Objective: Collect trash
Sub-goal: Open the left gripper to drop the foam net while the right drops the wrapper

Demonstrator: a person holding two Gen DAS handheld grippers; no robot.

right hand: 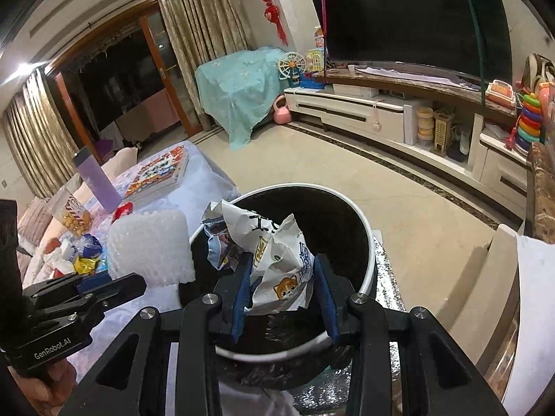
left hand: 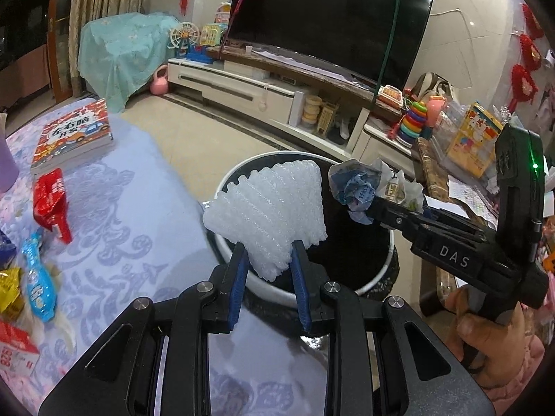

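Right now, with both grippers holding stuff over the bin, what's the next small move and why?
Probably open the right gripper first. Its crumpled wrapper hangs over the mouth of the bin, so it should drop straight in. The left gripper holds the white foam sheet nearer the bin's rim by the table, so it may need a small shift inward before release.

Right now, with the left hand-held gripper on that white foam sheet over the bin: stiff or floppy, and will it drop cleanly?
The white foam sheet probably is semi-stiff: it stands up fanned above the left hand-held gripper without drooping. Likely very light, given its airy ribbed texture. Released over the bin, it may flutter rather than fall straight.
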